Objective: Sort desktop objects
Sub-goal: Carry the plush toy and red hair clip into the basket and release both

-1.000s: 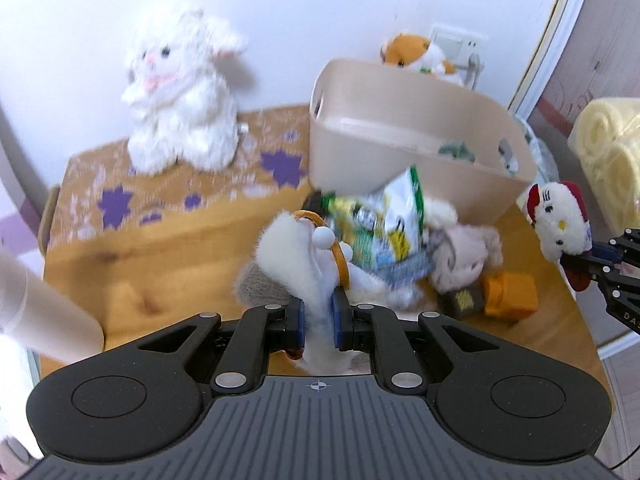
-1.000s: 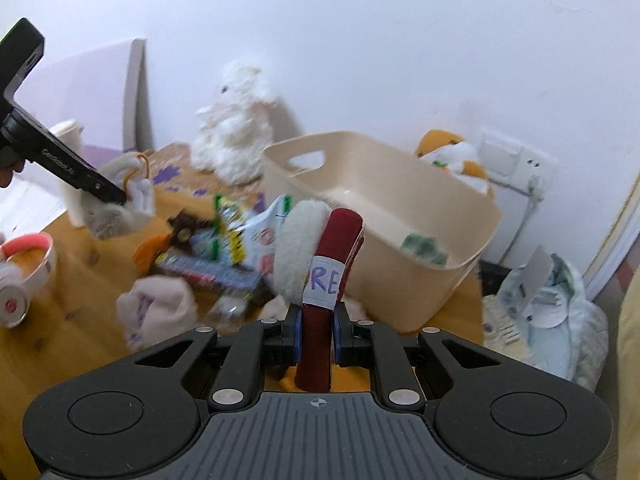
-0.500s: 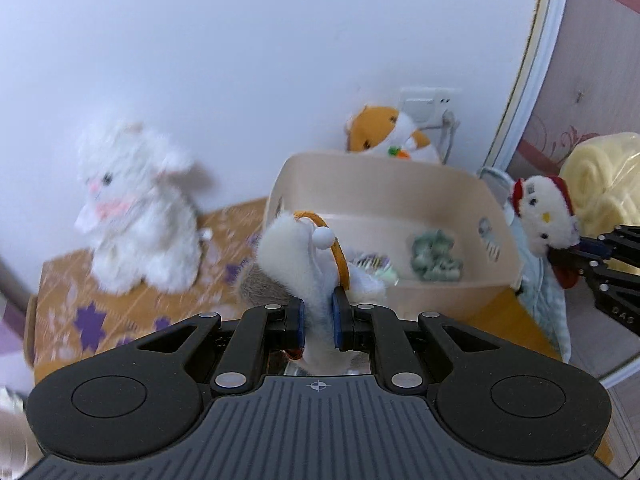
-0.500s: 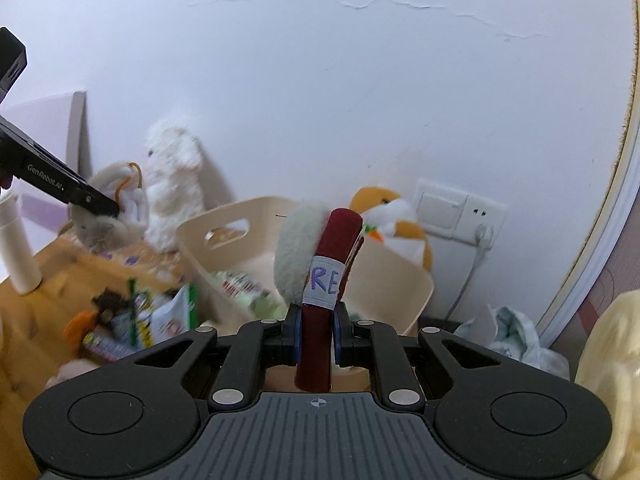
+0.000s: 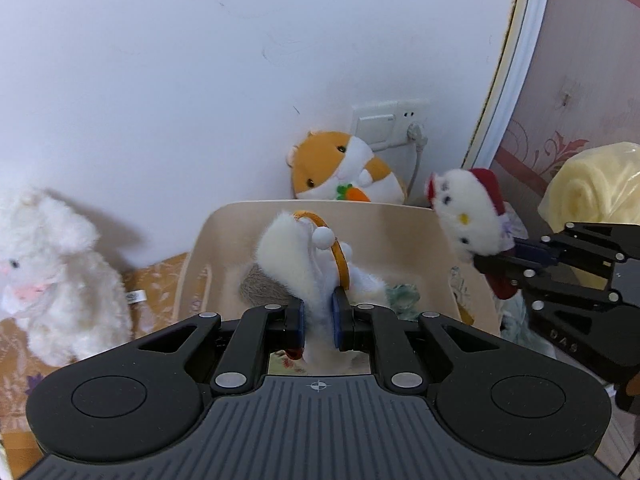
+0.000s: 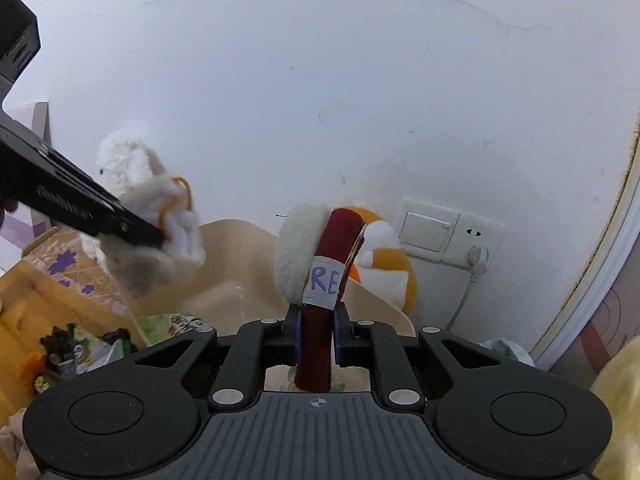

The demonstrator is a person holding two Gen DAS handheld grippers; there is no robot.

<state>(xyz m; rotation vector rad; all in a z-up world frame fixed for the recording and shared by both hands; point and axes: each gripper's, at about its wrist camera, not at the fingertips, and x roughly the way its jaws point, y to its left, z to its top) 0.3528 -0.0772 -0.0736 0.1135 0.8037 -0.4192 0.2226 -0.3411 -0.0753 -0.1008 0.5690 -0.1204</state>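
My left gripper (image 5: 318,322) is shut on a white and grey plush toy with an orange band (image 5: 296,256) and holds it above the beige plastic bin (image 5: 400,224). My right gripper (image 6: 316,336) is shut on a white plush toy with a red hat (image 6: 320,256), which has a paper label on its red part. It is held over the right side of the bin (image 6: 236,248). That toy (image 5: 468,216) and the right gripper (image 5: 516,258) show at the right of the left wrist view. The left gripper (image 6: 156,236) and its toy (image 6: 160,232) show at the left of the right wrist view.
An orange hamster plush (image 5: 340,176) sits behind the bin by a wall socket (image 5: 390,126). A large white lamb plush (image 5: 52,276) sits on a patterned cloth at the left. Snack packets (image 6: 80,352) lie on the wooden table (image 6: 24,304). A yellow rolled blanket (image 5: 596,184) is at the right.
Both grippers have risen from the table and moved toward the bin, each still holding its plush toy. The toys now hang over the bin, closer together.
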